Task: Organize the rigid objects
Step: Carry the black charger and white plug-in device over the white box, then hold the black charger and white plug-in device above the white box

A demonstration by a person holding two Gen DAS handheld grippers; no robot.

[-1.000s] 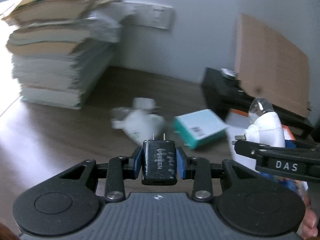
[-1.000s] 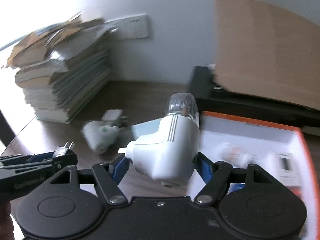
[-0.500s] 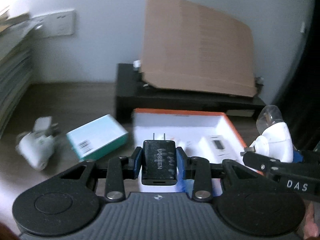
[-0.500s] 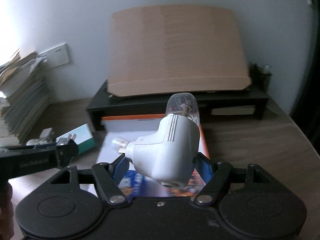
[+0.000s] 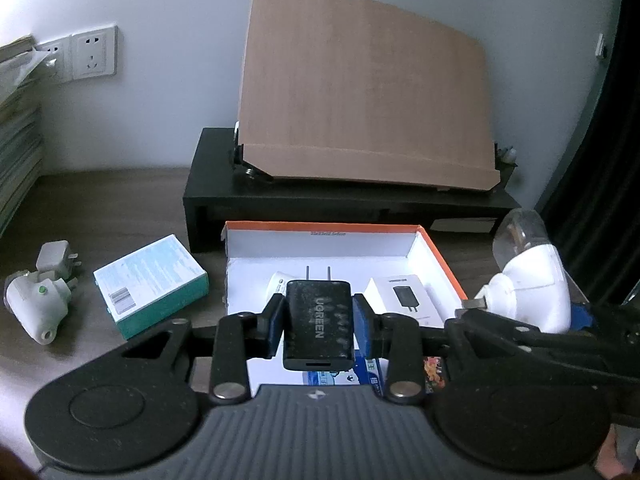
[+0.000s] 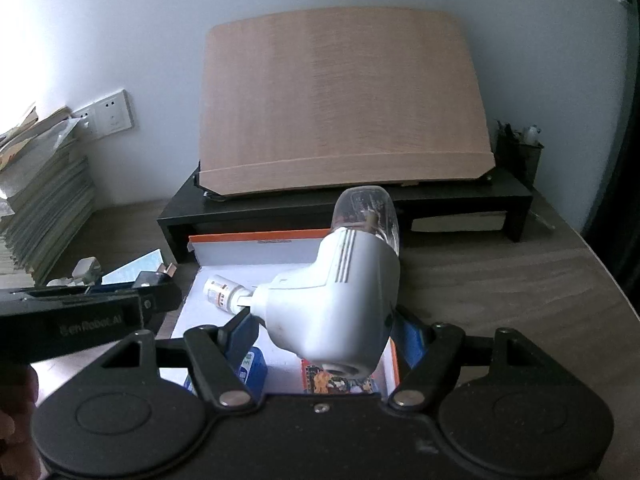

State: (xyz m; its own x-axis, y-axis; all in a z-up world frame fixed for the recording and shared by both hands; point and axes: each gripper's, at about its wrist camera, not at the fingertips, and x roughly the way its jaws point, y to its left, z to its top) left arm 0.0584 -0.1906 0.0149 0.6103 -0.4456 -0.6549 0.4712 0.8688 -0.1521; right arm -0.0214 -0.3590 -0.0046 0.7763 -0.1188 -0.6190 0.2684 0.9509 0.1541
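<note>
Chargers fill both grippers at this moment, so the step in hand looks like the carry to the box. Nearest in the left wrist view, the left gripper (image 5: pixel 319 316) is closed tight on a black charger (image 5: pixel 319 322), pads pressing its two sides, prongs pointing away toward the far wall. It hangs above the near edge of the orange-rimmed box (image 5: pixel 434 254), whose white floor already holds a small white plug (image 5: pixel 277 282) and a white carton with a charger printed on it (image 5: pixel 402 300). In the right wrist view, the right gripper (image 6: pixel 326 330) is likewise clamped on a bulky white plug-in lamp (image 6: pixel 340 300) with a clear bulb on top, its prongs pointing left; it too hovers over the near part of the box (image 6: pixel 240 246), above what seem to be printed packets at the near edge.

Both loads appear to be above the box rather than in it; I cannot tell how high they hang. The next move, as I judge it, calls for lowering each one onto a bare patch of the white floor, clear of the things already inside, then easing the fingers apart. Because the two grippers sit just beside each other, one should probably set down first to avoid a knock.

Farther left on the table (image 5: pixel 120 196), a teal box (image 5: pixel 150 286), a second white lamp plug (image 5: pixel 36 306) and a small grey-white adapter (image 5: pixel 56 258) lie outside, likely awaiting their turn. Behind the box stands a black riser (image 5: pixel 216 196) bearing a leaning brown board (image 5: pixel 360 96).
</note>
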